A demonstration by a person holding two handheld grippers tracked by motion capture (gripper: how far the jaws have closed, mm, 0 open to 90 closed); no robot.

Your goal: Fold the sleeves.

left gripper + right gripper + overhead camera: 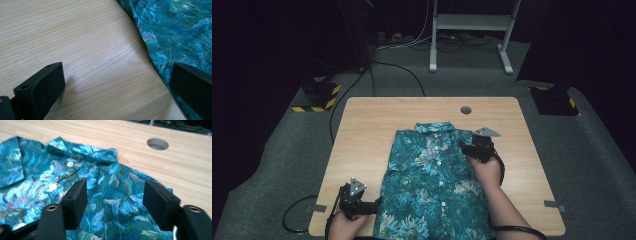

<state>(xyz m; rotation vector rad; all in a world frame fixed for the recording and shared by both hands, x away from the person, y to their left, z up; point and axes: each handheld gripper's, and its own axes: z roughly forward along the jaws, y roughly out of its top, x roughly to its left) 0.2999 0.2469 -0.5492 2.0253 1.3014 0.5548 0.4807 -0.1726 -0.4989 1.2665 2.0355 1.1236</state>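
A teal floral button-up shirt (pixel 434 180) lies flat, front up, in the middle of the wooden table (pixel 362 130), collar toward the far side. My right gripper (pixel 473 148) hovers over the shirt's right shoulder, its jaws apart with nothing pinched; in the right gripper view the folded sleeve fabric (pixel 120 210) lies under the open right gripper (pixel 115 200), below the collar (pixel 82 151) and white buttons (pixel 70 164). My left gripper (pixel 374 205) rests at the shirt's lower left edge. In the left gripper view the left gripper (pixel 120 85) is wide open over bare wood, the shirt hem (pixel 160 50) beside one jaw.
A round cable hole (pixel 466 110) sits in the table near the far edge. Tape marks (pixel 554 204) lie near the front corners. Beyond the table are a white stand (pixel 472 30), floor cables and yellow-black striped bases (pixel 317 97) on grey carpet.
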